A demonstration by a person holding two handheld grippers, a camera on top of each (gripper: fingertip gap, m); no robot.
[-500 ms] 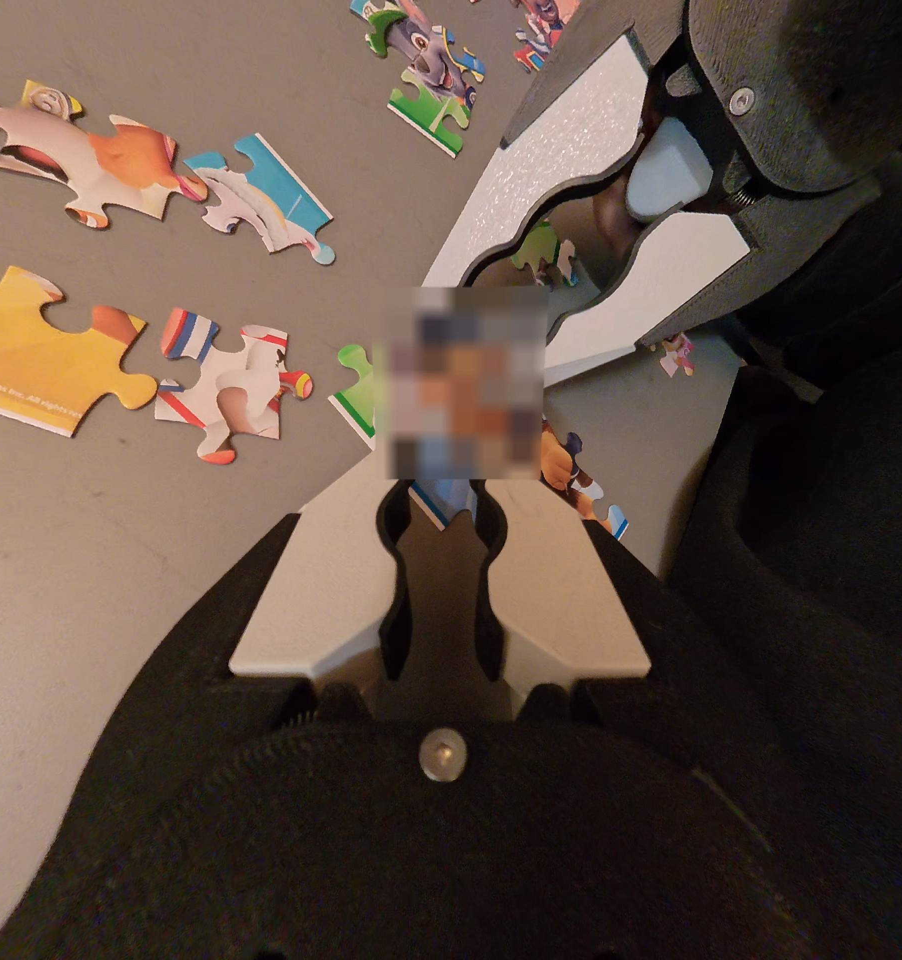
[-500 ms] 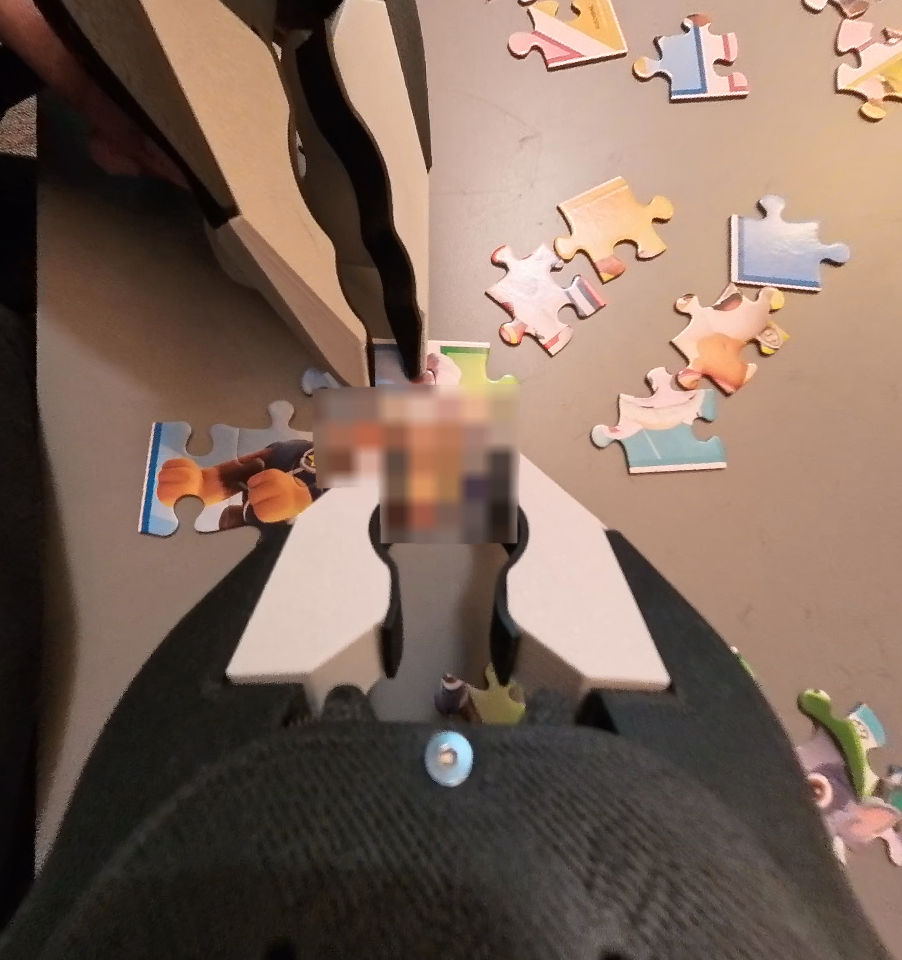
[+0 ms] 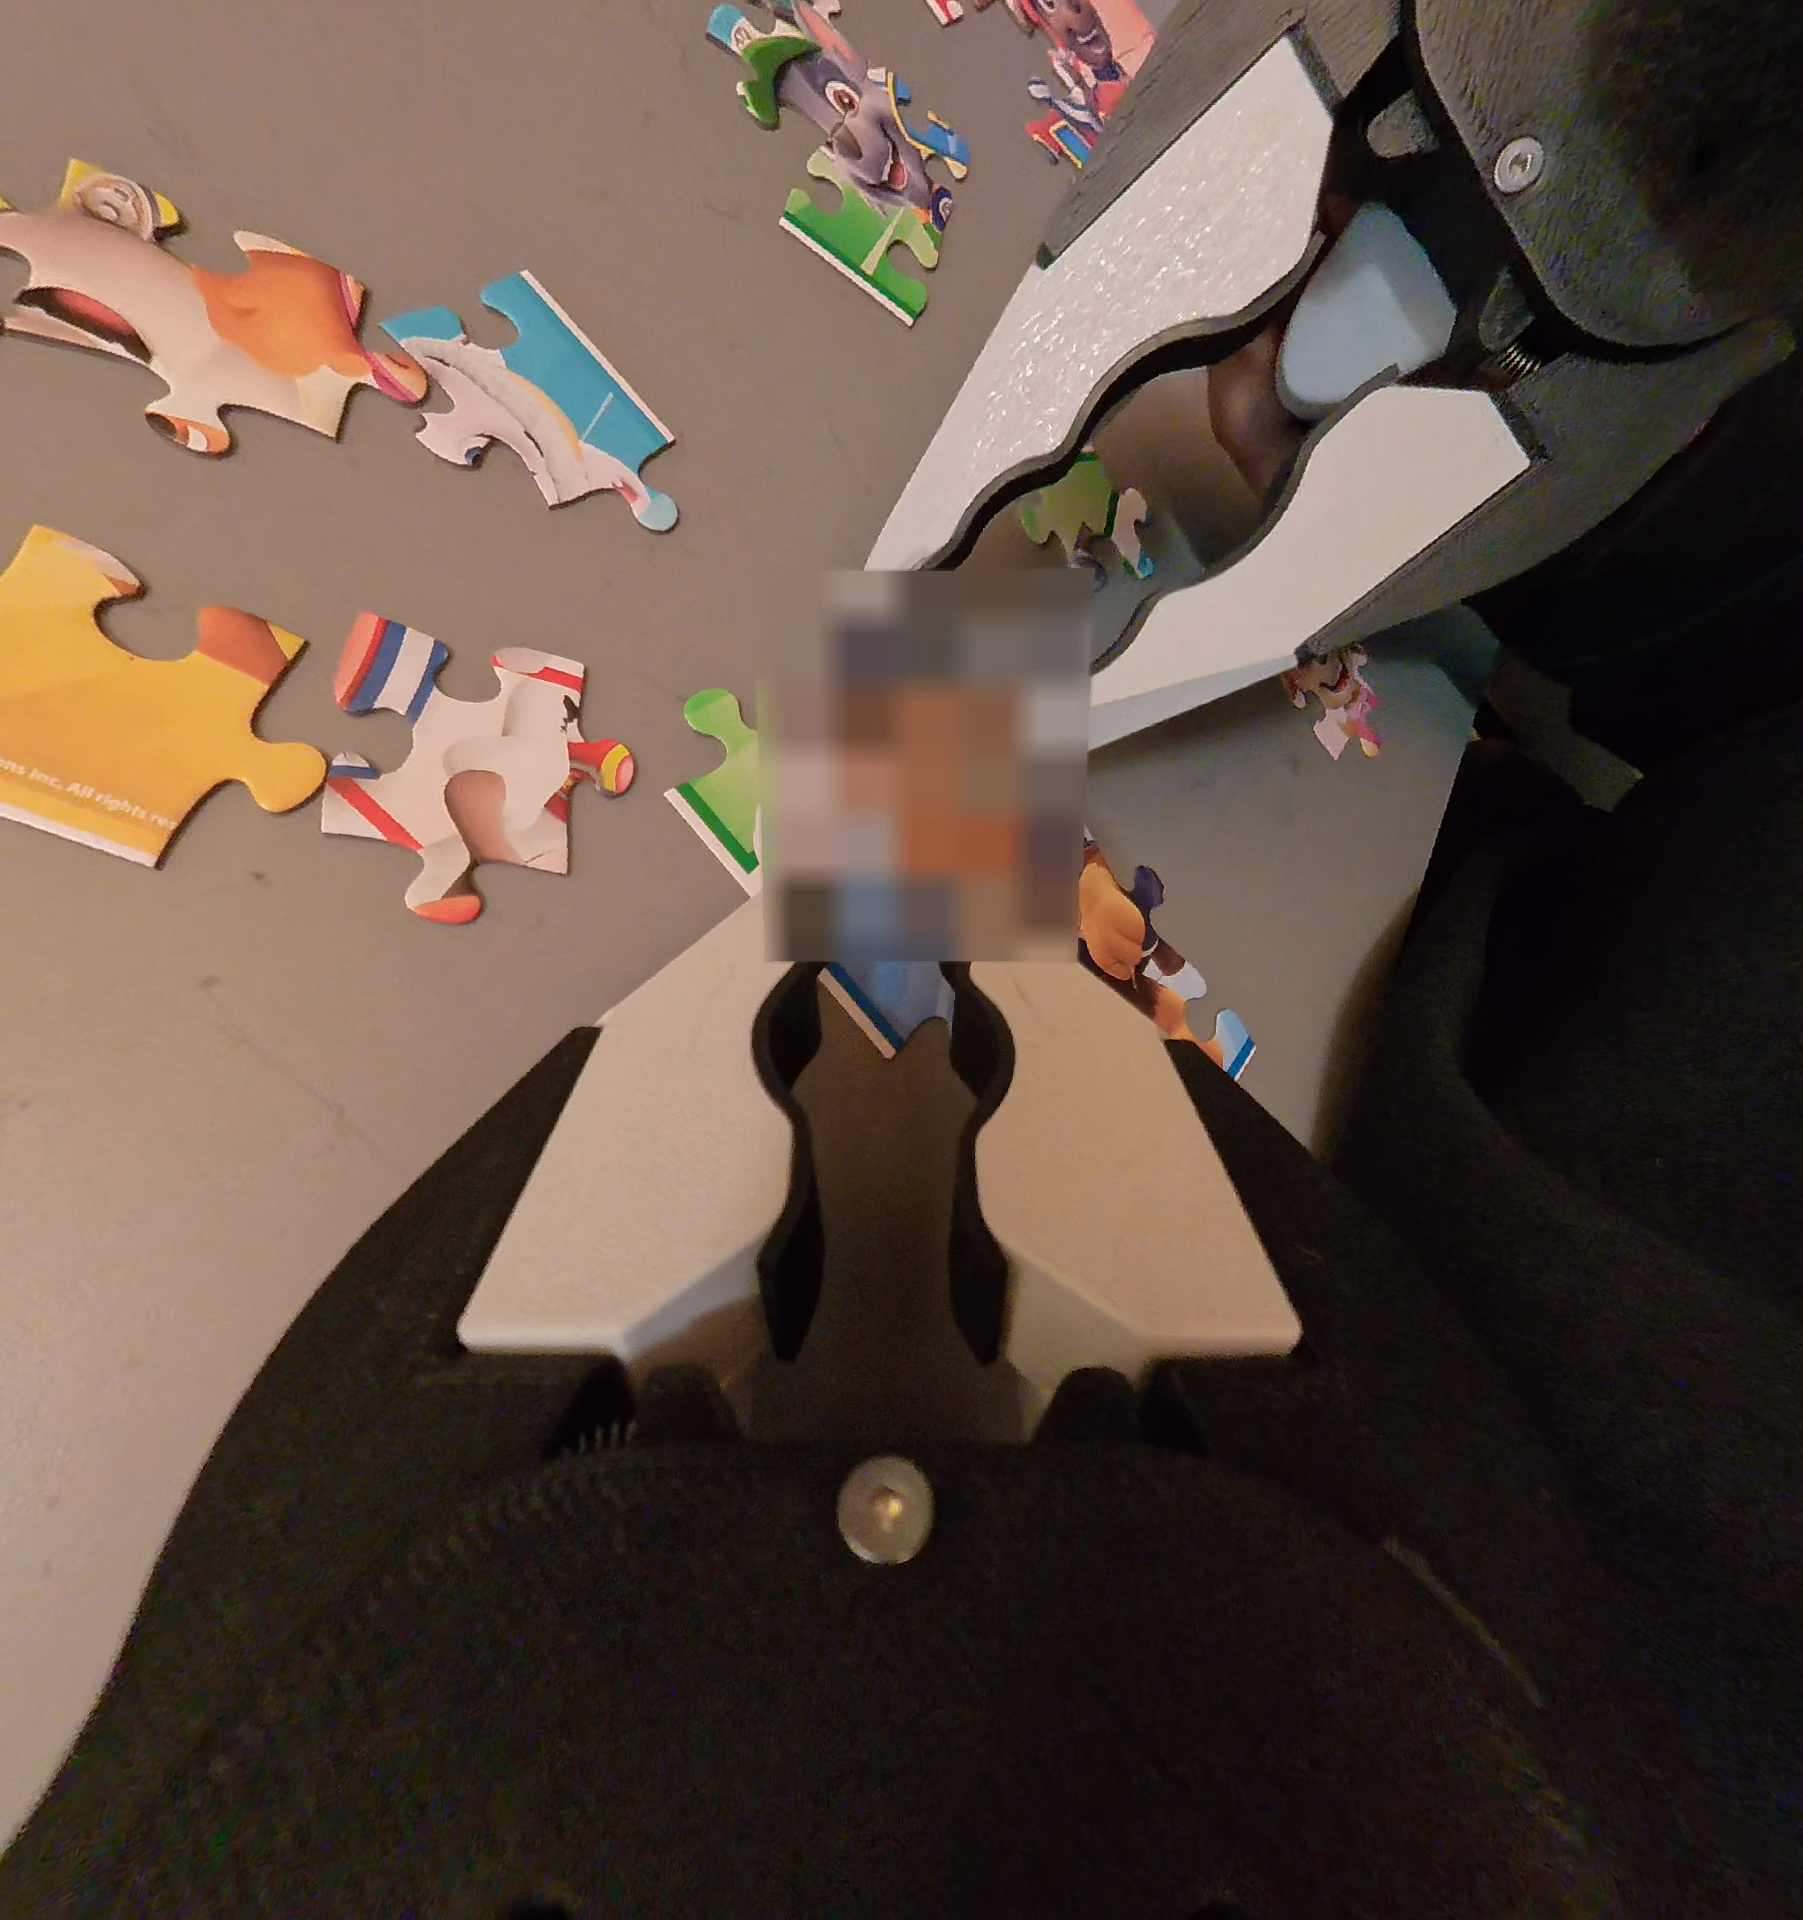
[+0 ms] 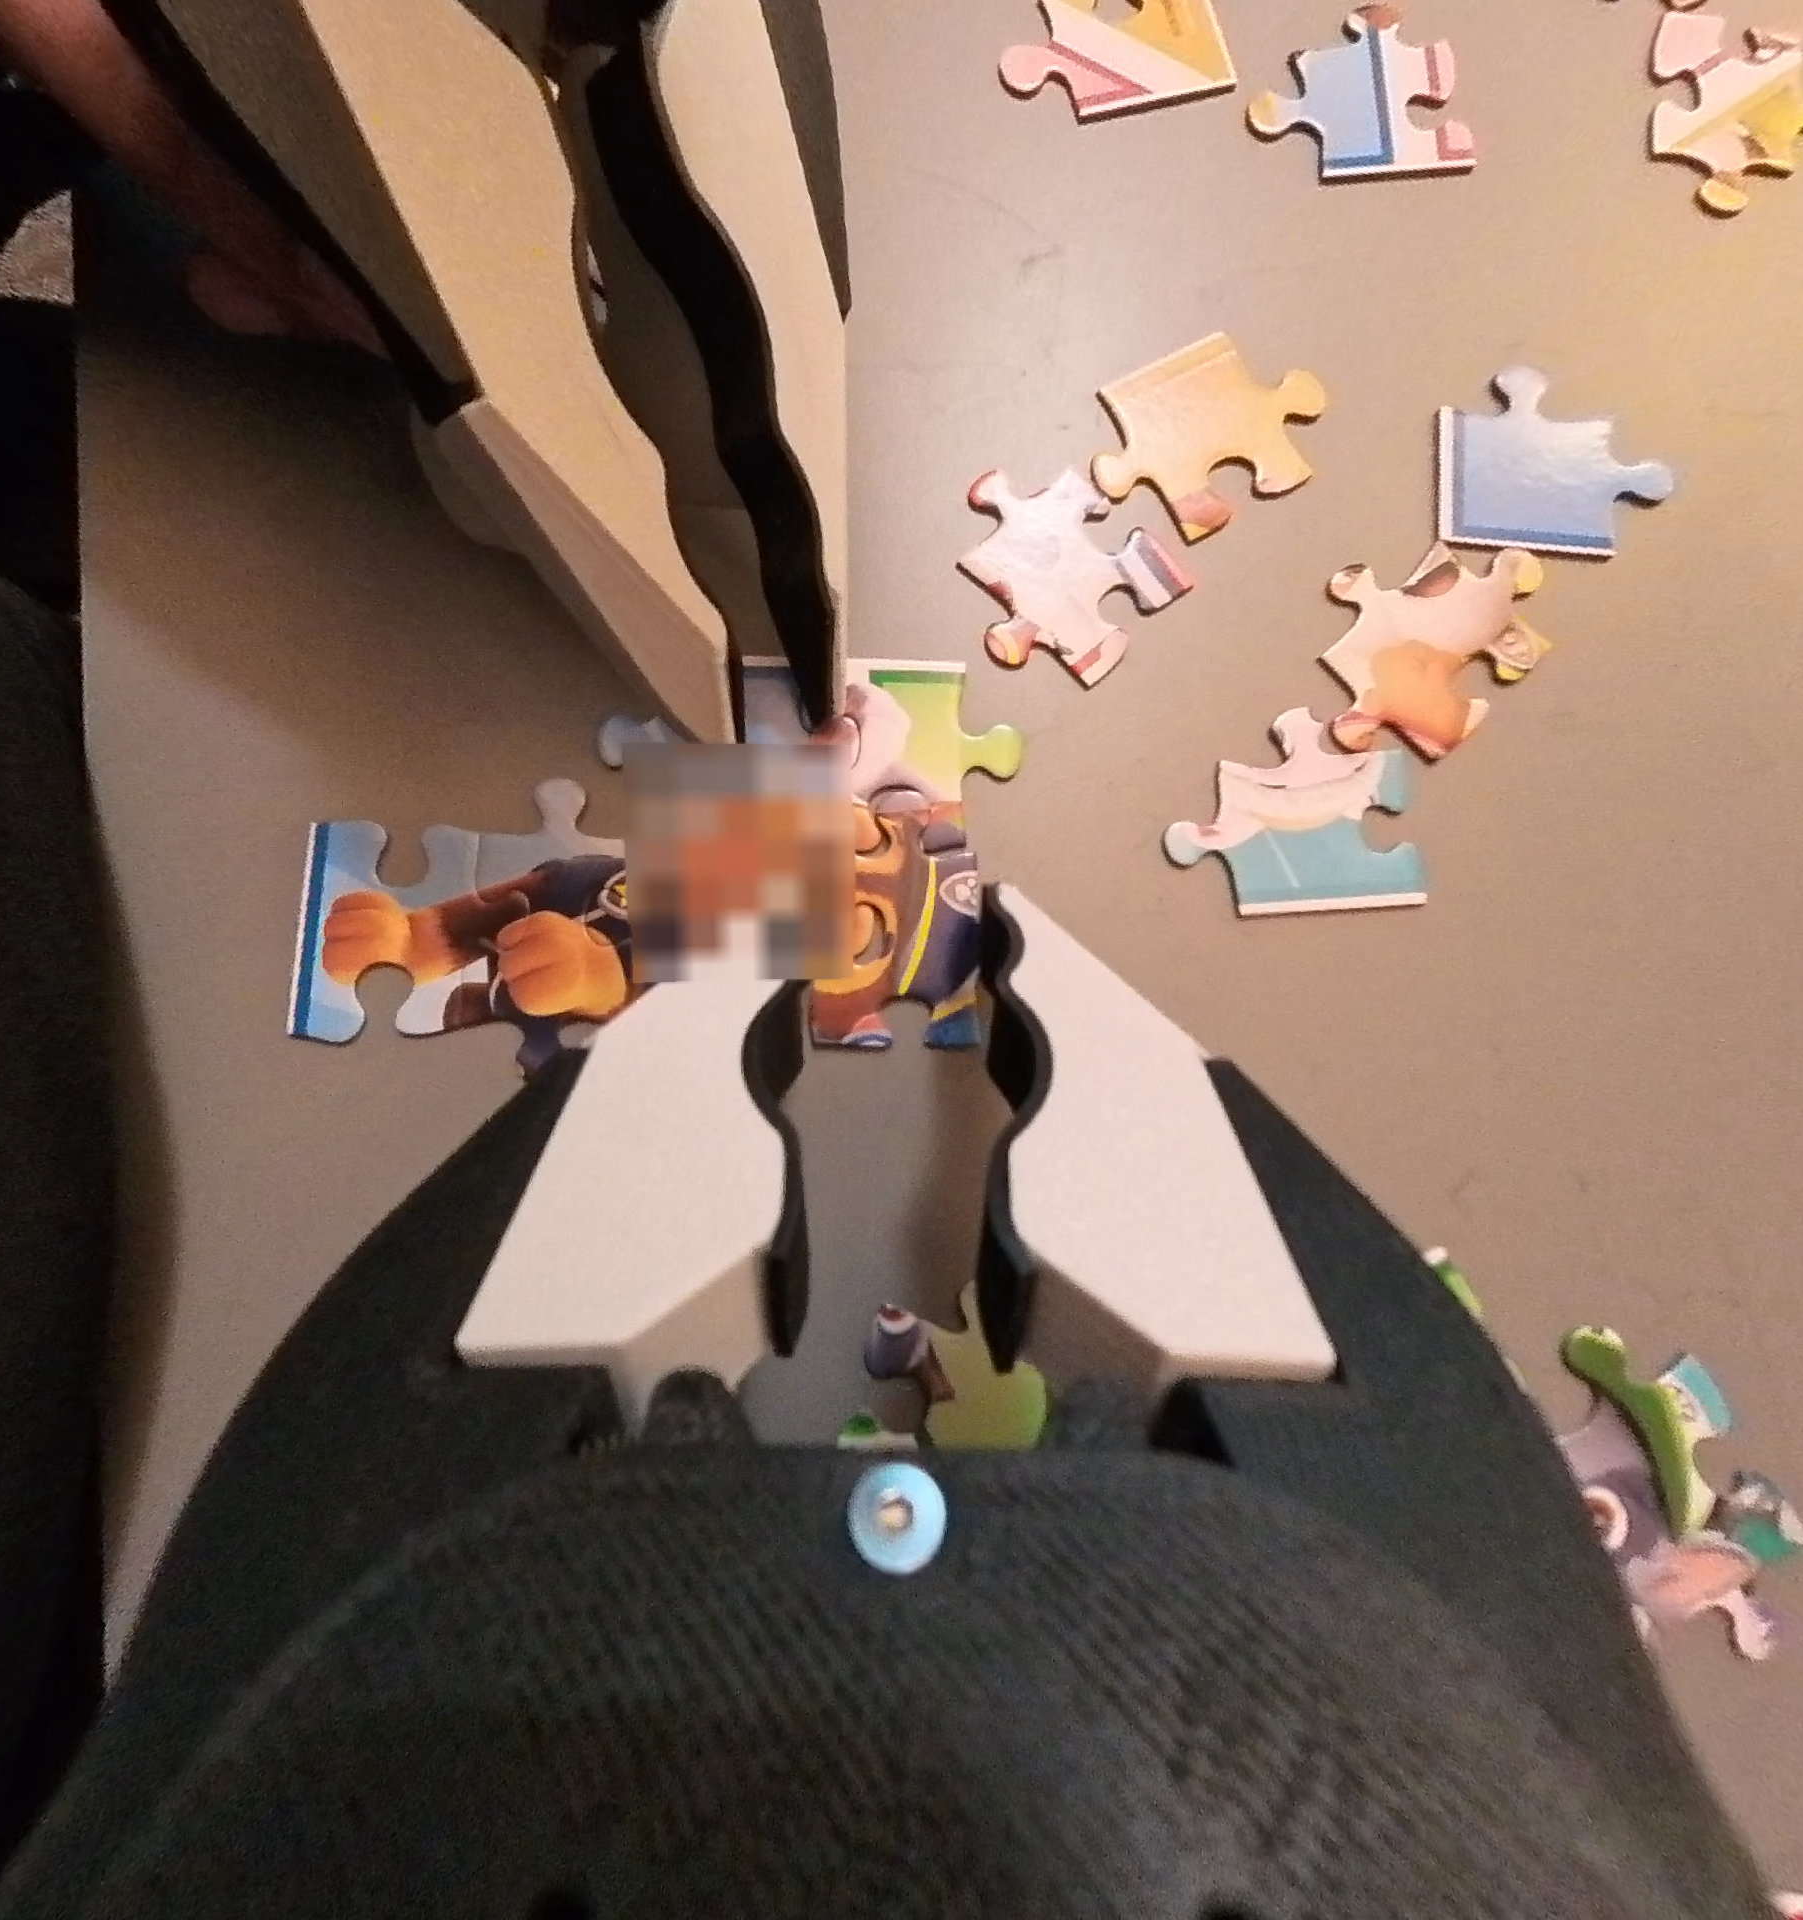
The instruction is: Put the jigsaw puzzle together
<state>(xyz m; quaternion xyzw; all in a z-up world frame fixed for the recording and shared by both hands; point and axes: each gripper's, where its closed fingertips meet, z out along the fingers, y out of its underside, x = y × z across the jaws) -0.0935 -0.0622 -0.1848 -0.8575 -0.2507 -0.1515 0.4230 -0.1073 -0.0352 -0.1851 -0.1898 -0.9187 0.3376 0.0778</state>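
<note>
Claws grip nothing: my left claw (image 4: 783, 712), narrowly parted, touches joined puzzle pieces (image 4: 440, 935) at twelve o'clock; my right claw (image 4: 886, 945) straddles them, wider.

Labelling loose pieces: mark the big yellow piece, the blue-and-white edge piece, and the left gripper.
Big yellow piece (image 3: 97, 717): left wrist view, middle of its face.
Blue-and-white edge piece (image 4: 1531, 483): right wrist view, centre of its blue area.
Left gripper (image 4: 777, 717): right wrist view, between its fingertips.
</note>
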